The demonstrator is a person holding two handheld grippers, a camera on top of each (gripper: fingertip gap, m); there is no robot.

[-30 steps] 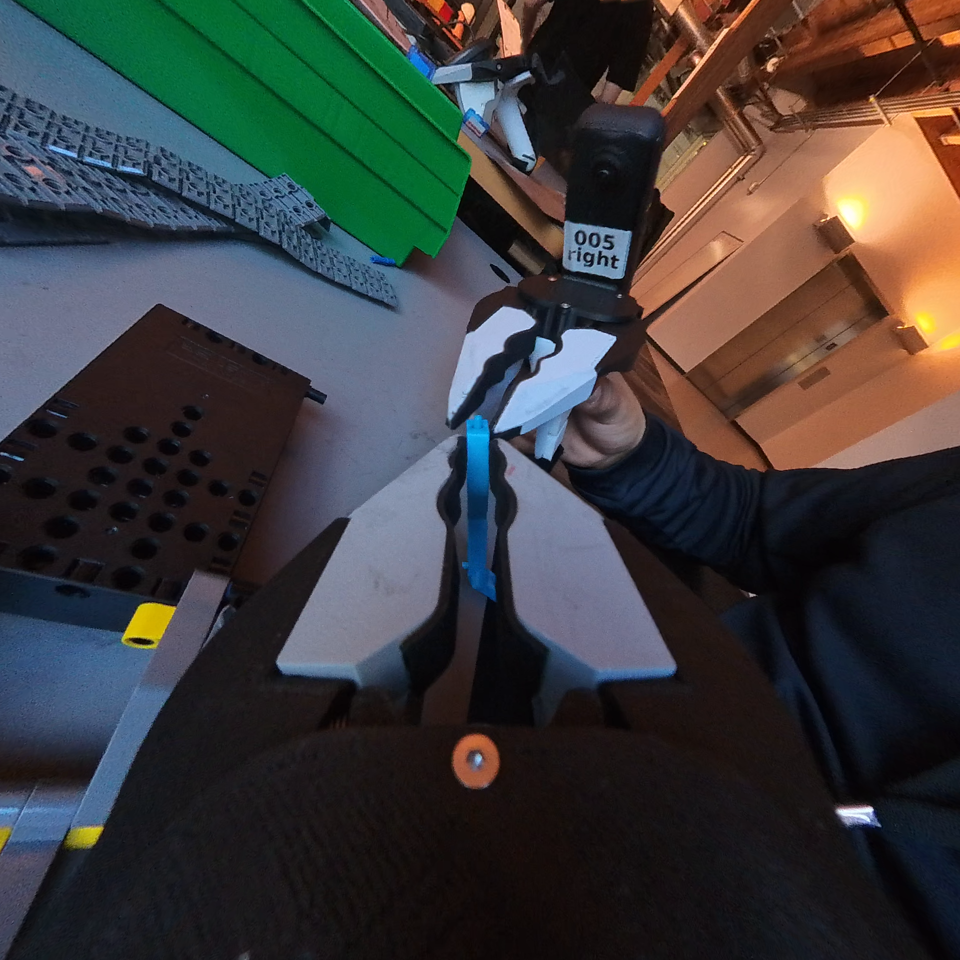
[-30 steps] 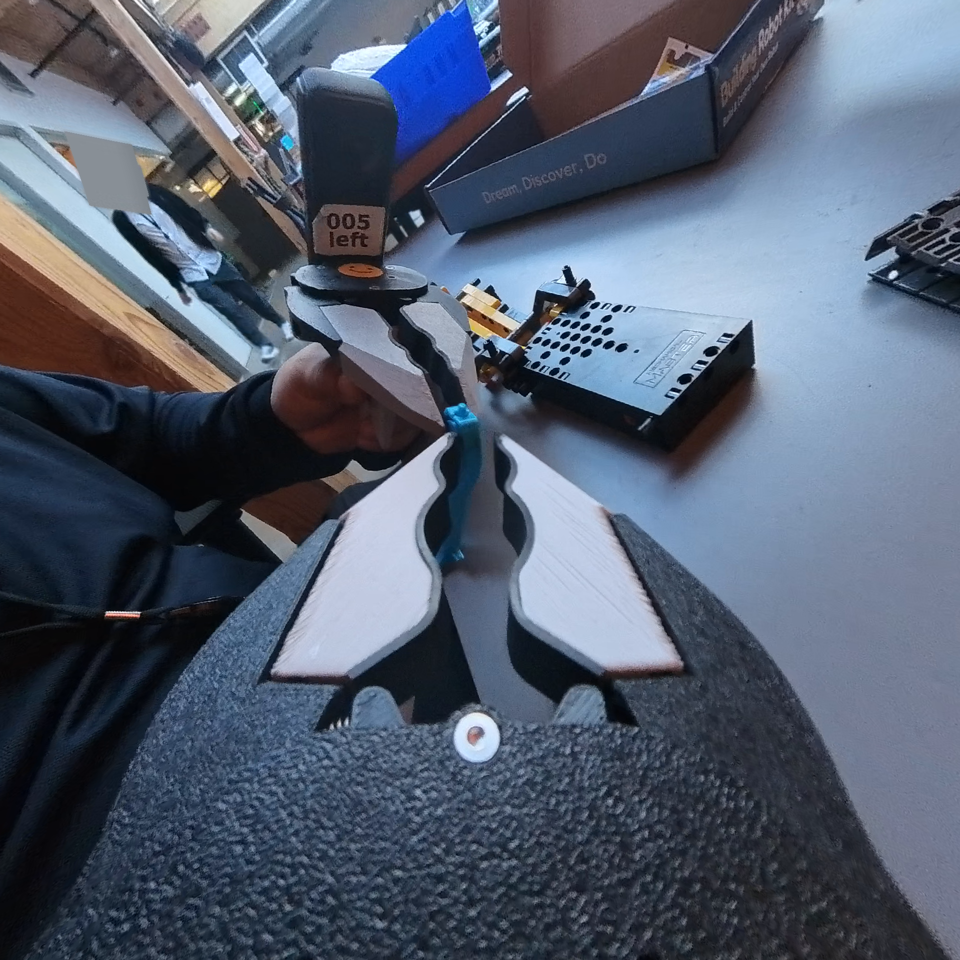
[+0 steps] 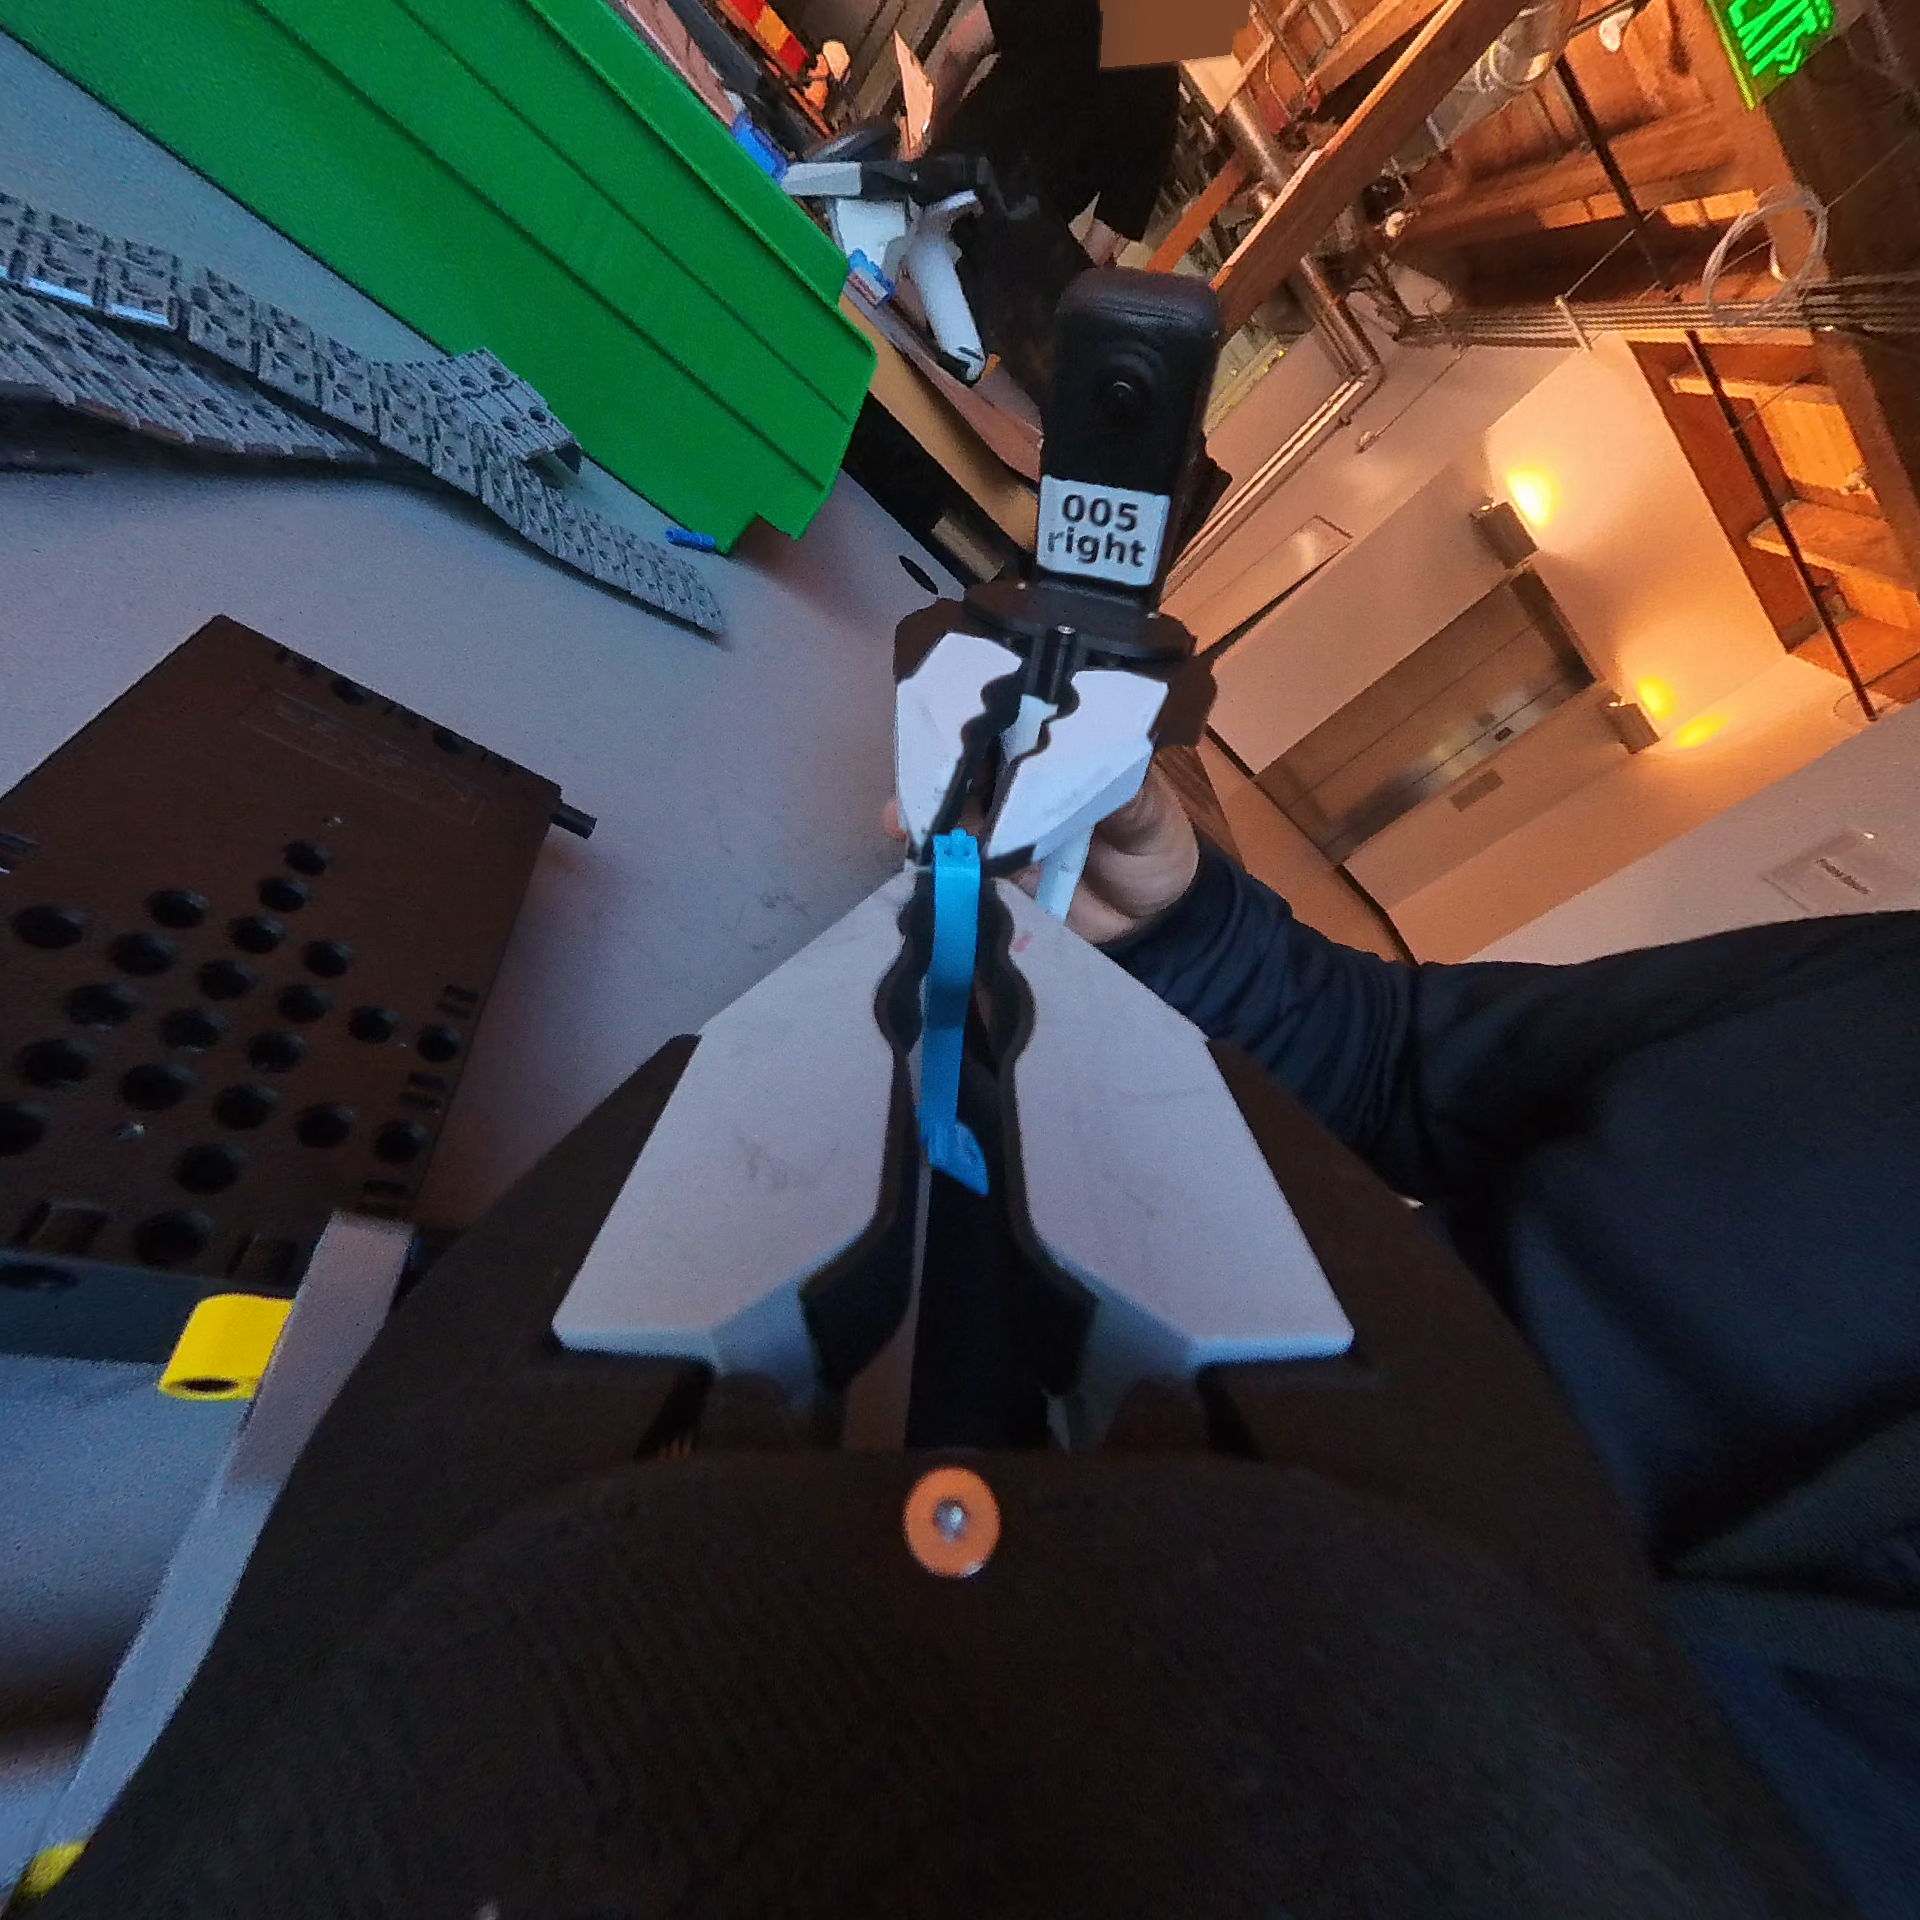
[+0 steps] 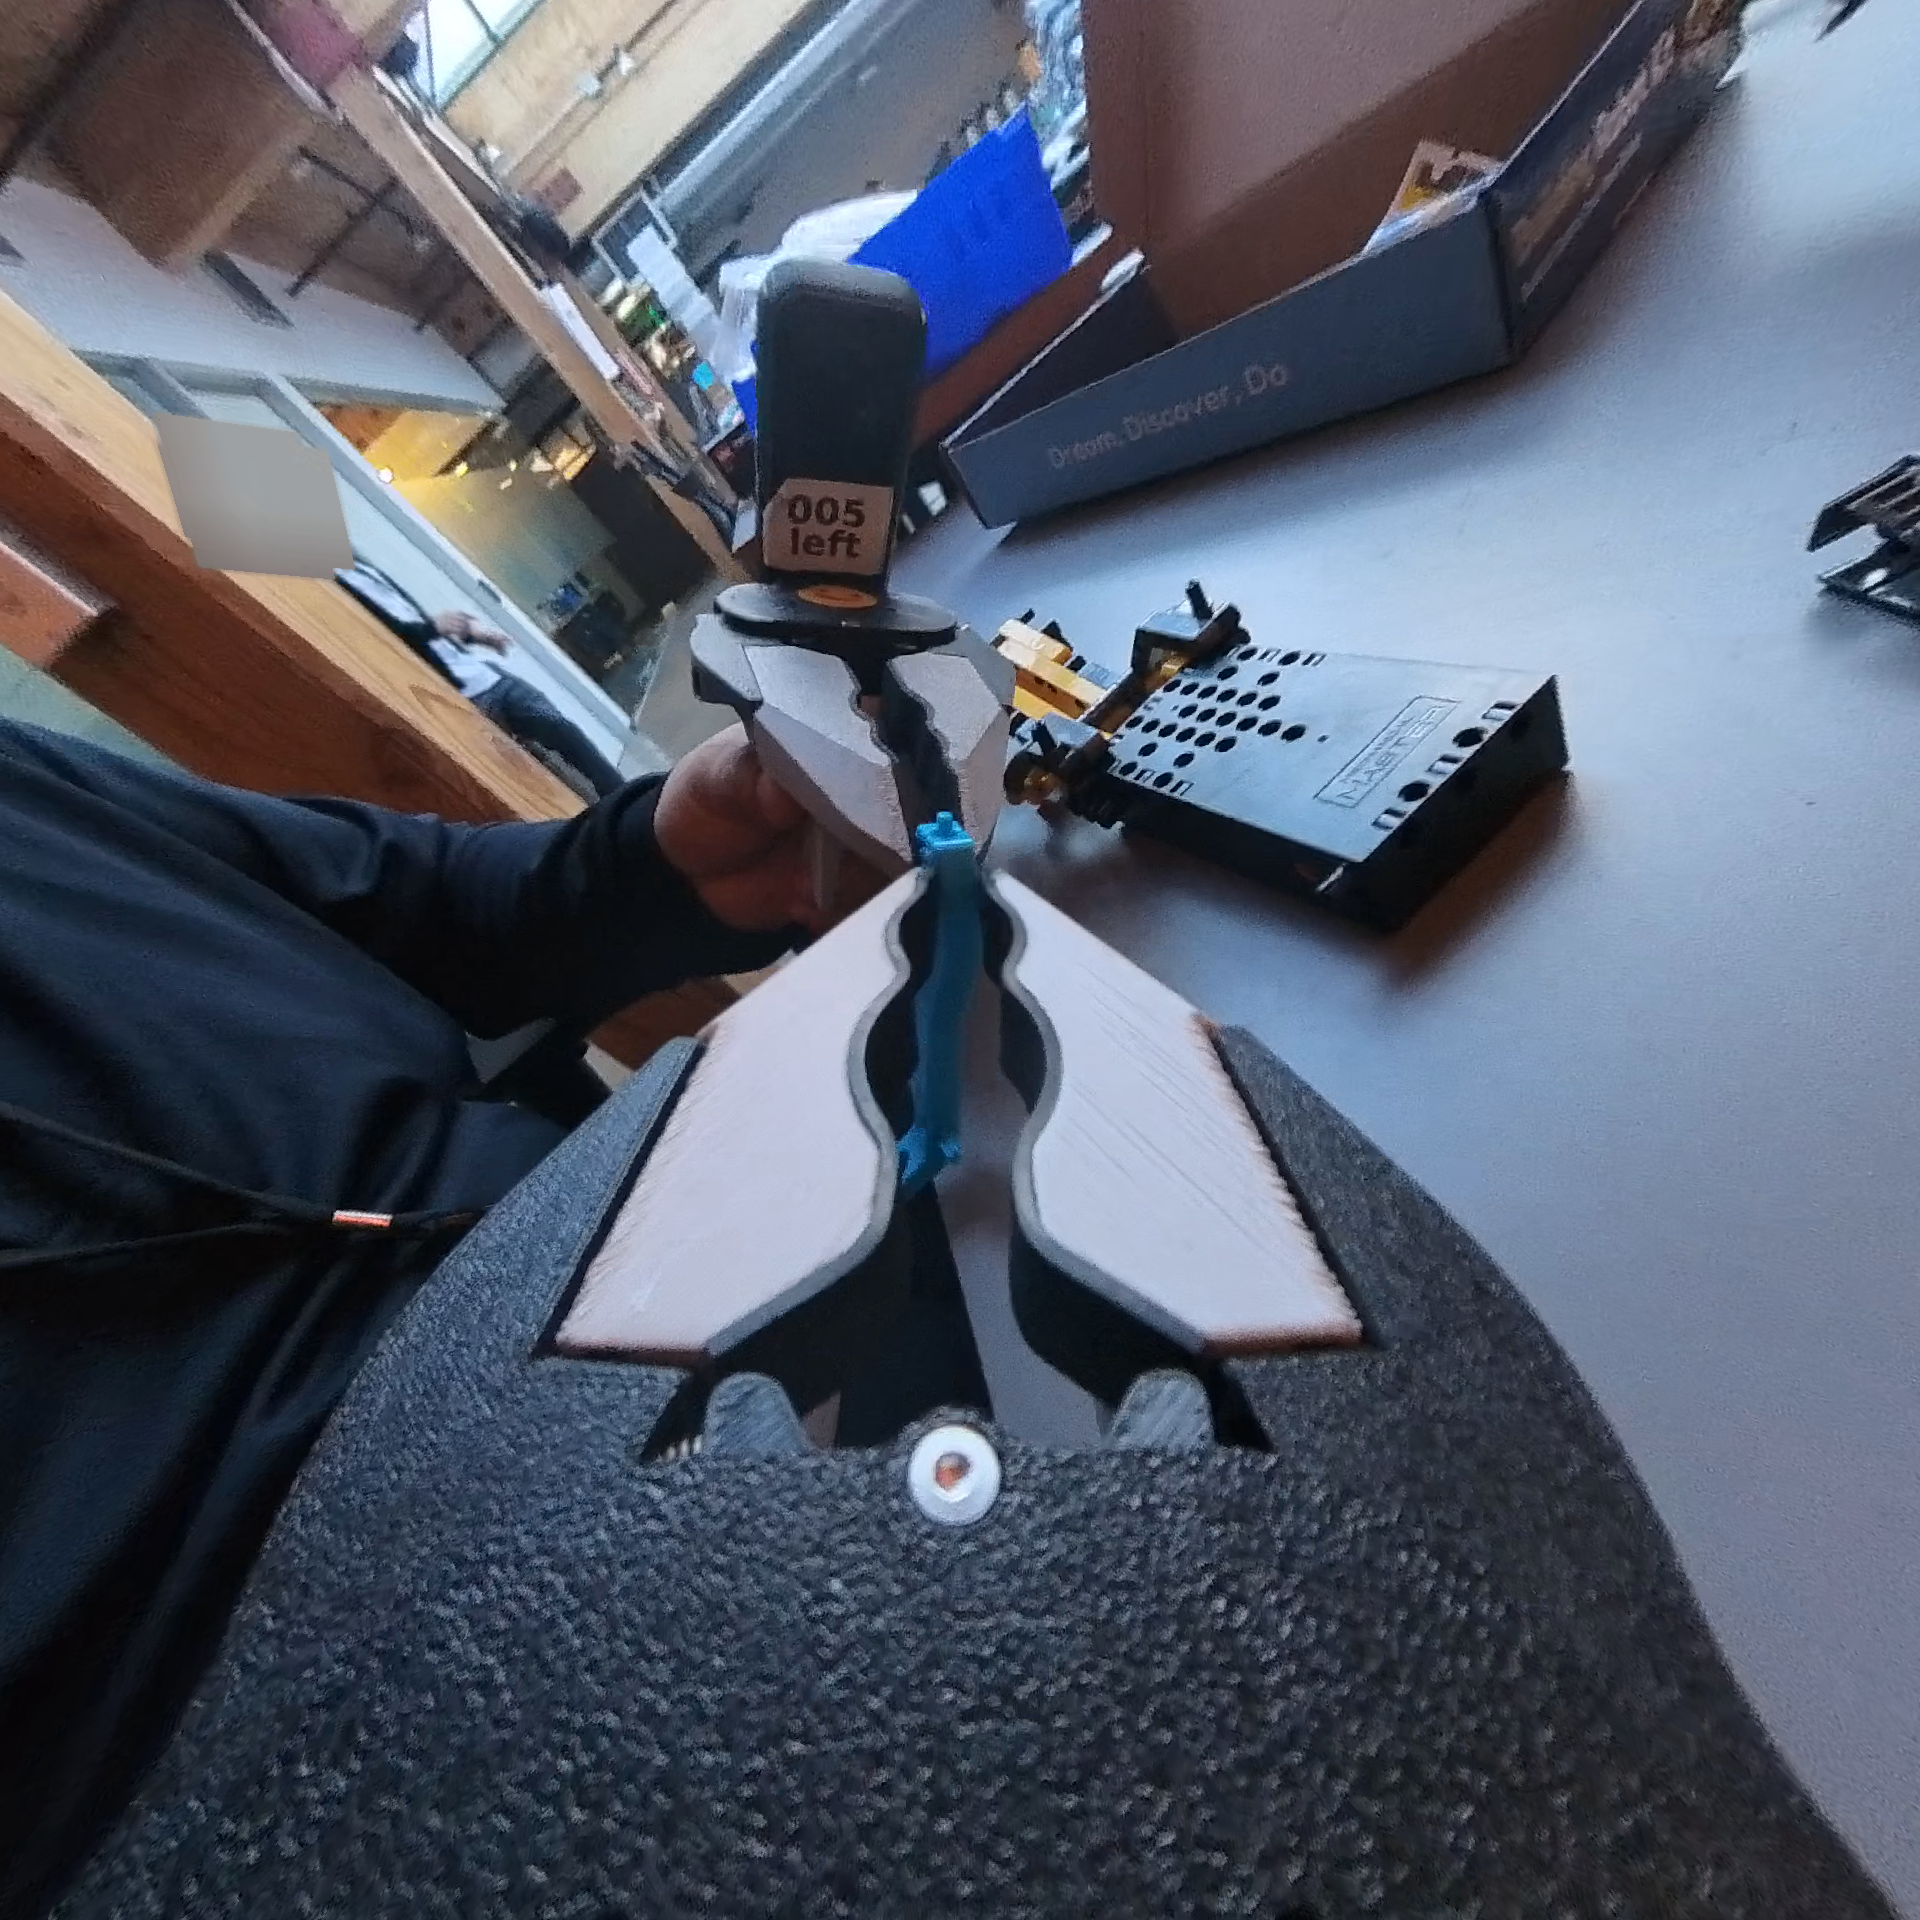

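Note:
My left gripper (image 3: 954,904) is shut on a thin blue plastic piece (image 3: 948,1018) that lies lengthwise between its fingers, its end poking just past the tips. My right gripper (image 4: 954,883) is closed on a similar thin blue piece (image 4: 943,1018). The two grippers face each other tip to tip above the table's near edge, each held in a person's hand. The right gripper (image 3: 961,852) shows in the left wrist view, and the left gripper (image 4: 951,852) in the right wrist view. The blue ends meet there. I cannot tell whether they are joined.
A black perforated block (image 3: 229,987) (image 4: 1340,769) lies on the grey table (image 4: 1558,1039), with gold parts (image 4: 1039,665) at its end. A green bin (image 3: 520,260), grey track links (image 3: 312,395) and a yellow piece (image 3: 218,1345) are left. An open blue box (image 4: 1299,395) stands behind. My two grippers' fingertips are within a few centimetres of each other. About 10 centimeters separates my left fingertips from the black perforated block (image 3: 229,987). Look for it in the right wrist view (image 4: 1206,705) too.
My right gripper's jaws have narrowed onto the blue piece, which earlier leaned against one finger. The left gripper still holds its blue piece, and both have hardly shifted.

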